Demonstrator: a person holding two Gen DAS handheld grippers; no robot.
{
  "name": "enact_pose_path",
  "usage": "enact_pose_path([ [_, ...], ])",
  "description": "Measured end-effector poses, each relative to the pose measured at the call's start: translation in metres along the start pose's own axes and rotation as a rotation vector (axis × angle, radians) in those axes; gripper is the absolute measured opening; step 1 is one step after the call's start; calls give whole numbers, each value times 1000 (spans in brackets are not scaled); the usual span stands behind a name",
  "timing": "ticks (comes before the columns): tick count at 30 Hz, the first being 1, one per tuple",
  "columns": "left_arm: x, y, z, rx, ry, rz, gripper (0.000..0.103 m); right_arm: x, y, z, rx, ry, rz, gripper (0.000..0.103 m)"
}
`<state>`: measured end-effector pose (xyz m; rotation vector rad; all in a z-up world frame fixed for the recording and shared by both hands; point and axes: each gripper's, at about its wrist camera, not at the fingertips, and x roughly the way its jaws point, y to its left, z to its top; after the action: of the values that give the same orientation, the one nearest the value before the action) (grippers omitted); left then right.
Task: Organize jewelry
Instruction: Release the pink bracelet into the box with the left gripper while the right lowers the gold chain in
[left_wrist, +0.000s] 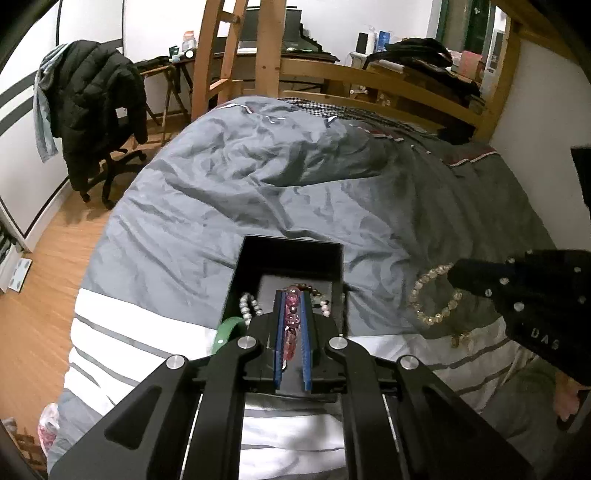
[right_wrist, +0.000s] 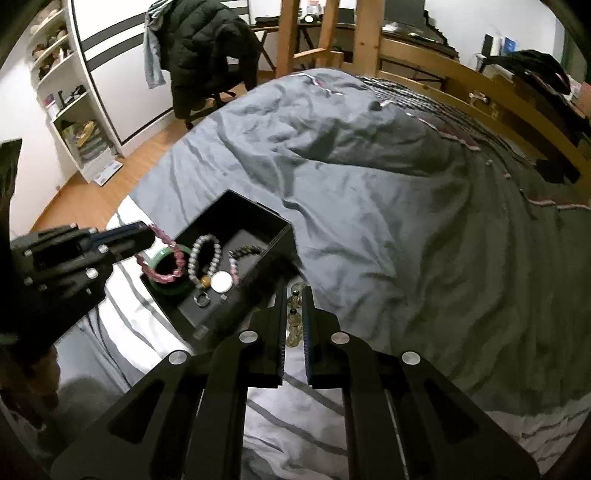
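Note:
An open black jewelry box (left_wrist: 288, 254) lies on the bed near its foot. My left gripper (left_wrist: 291, 295) hangs over the box, shut on a pink bead bracelet (left_wrist: 291, 321). The right wrist view shows that bracelet (right_wrist: 166, 258) dangling from the left gripper (right_wrist: 146, 230) above a green bangle (right_wrist: 162, 254). A pearl bracelet (right_wrist: 195, 254), a white disc (right_wrist: 221, 282) and a ring (right_wrist: 202, 300) also lie in the box (right_wrist: 258, 221). To the right of the box, my right gripper (right_wrist: 295, 291) is shut on a pale yellow bead bracelet (right_wrist: 293, 325). From the left wrist view that bracelet (left_wrist: 424, 295) hangs off the right gripper (left_wrist: 458, 275).
A rumpled grey duvet (left_wrist: 277, 177) with white stripes covers the bed. A wooden bed frame (left_wrist: 369, 81) runs along the far side. An office chair with a black jacket (left_wrist: 92, 110) stands on the wood floor at left, beside white shelves (right_wrist: 62, 92).

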<state>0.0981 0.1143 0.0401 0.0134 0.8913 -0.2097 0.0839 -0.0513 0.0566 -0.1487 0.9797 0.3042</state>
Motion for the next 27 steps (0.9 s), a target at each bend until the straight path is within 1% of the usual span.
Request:
enact_pose_path([
  [4,7,10,1,-13,17,27,8,5,15,13,-22,-2,8,9],
  [8,14,22,-1,-40,36,35,8,12,27,23,-34,-1,22,9],
  [11,22,27,-2,-54,56,39,8,21,35,30,-39,5,38,9],
  [12,26,29,-2,-57,64,43,8,26,38,32,-36,9,58,9],
  [16,42,36,-1,-79,103,40,8,43,44,39,-21,25,113,9],
  [23,60,37,-4,-86,154,40,8,74,49,46,-5,63,135,9],
  [27,63,37,-3,-88,160,32,8,88,48,45,5,82,144,8],
])
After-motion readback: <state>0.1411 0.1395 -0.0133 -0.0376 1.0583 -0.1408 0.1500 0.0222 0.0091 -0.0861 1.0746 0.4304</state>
